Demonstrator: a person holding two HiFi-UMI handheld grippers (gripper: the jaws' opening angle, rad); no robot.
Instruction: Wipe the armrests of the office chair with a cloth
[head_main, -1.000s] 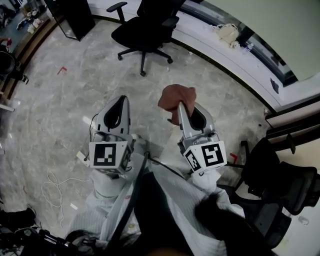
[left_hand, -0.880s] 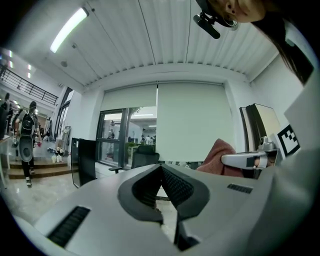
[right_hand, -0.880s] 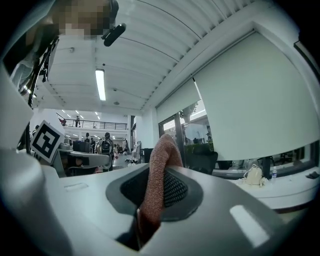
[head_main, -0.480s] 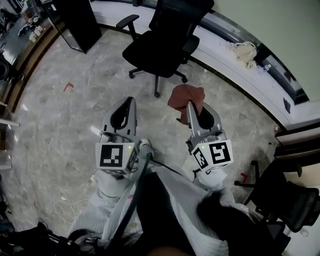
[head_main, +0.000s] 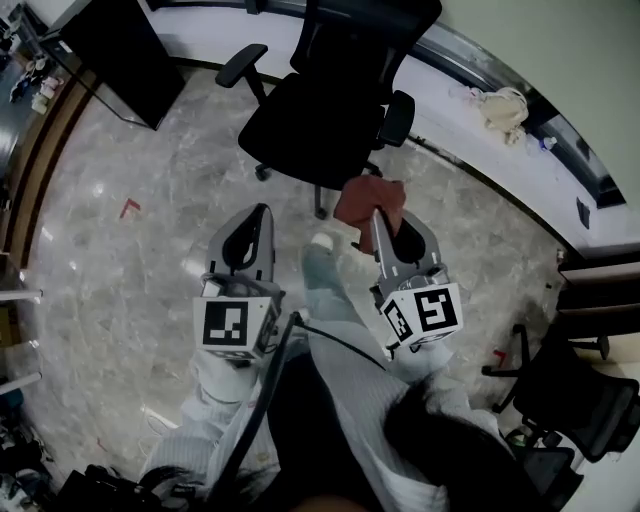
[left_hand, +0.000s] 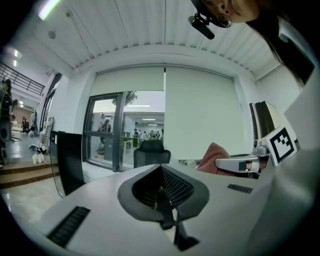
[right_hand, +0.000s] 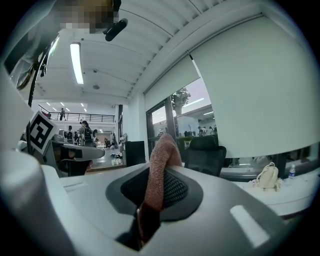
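A black office chair (head_main: 335, 110) stands just ahead of both grippers in the head view, its left armrest (head_main: 241, 64) and right armrest (head_main: 398, 118) showing. It also shows ahead as the office chair (left_hand: 150, 151) in the left gripper view and the office chair (right_hand: 206, 153) in the right gripper view. My right gripper (head_main: 377, 212) is shut on a reddish-brown cloth (head_main: 370, 201), which hangs close to the chair's right side; the cloth (right_hand: 159, 172) rises from between the jaws. My left gripper (head_main: 262, 212) is shut and holds nothing, short of the chair's base.
A dark cabinet (head_main: 110, 55) stands at the upper left. A white ledge (head_main: 480, 80) runs along the wall with a cream bag (head_main: 503, 105) on it. More black chairs (head_main: 575, 400) crowd the lower right. Marble floor (head_main: 110, 260) lies open to the left.
The person has walked forward with both grippers, so the office chair now sits much closer and larger. The cloth stays clamped in the right gripper.
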